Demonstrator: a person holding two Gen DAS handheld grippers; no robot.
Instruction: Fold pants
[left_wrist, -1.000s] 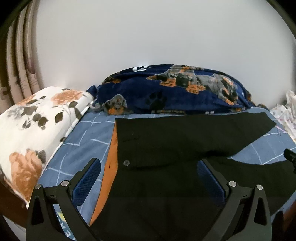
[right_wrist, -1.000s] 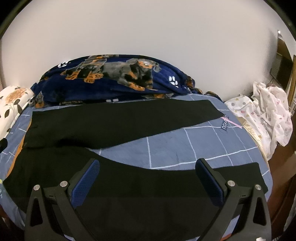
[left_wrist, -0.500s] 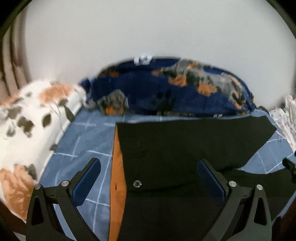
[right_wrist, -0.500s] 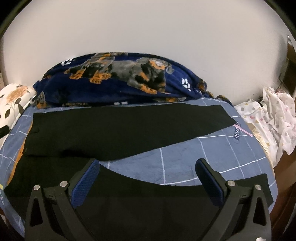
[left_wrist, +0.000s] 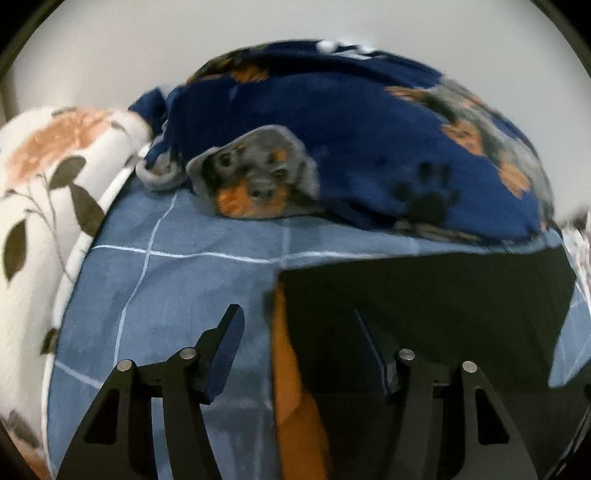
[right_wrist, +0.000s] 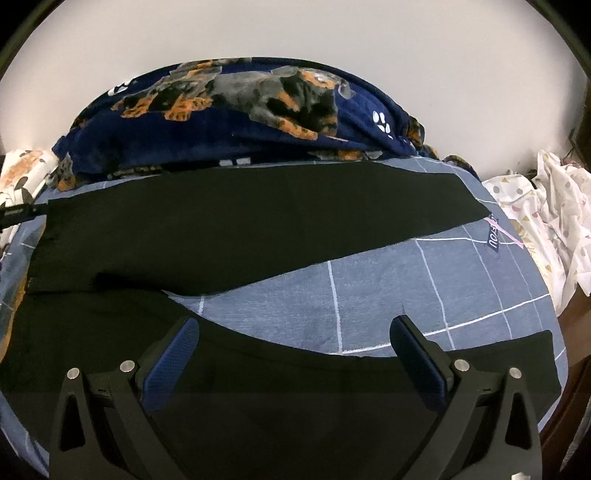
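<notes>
While black pants (right_wrist: 229, 225) lie flat, left hand-held gripper (left_wrist: 299, 343) is closing around their waistband, right hand-held gripper (right_wrist: 295, 354) wide.

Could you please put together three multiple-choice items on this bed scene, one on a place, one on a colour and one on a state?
1. Where does the dog-print blanket lie?
A. Past the black pants, against the wall
B. On top of the pants
C. On the floor

2. What colour is the lining at the pants' waistband edge?
A. White
B. Orange
C. Green

3. How do the two pant legs lie on the blue checked sheet?
A. Stacked one on the other
B. Rolled into a bundle
C. Spread apart in a V, with sheet between them

Answers: 1 A, as the blanket is heaped behind the far leg at the wall. 2 B, as an orange strip shows between the pads of the left tool. 3 C, as bare sheet shows between the legs ahead of the right tool.
</notes>
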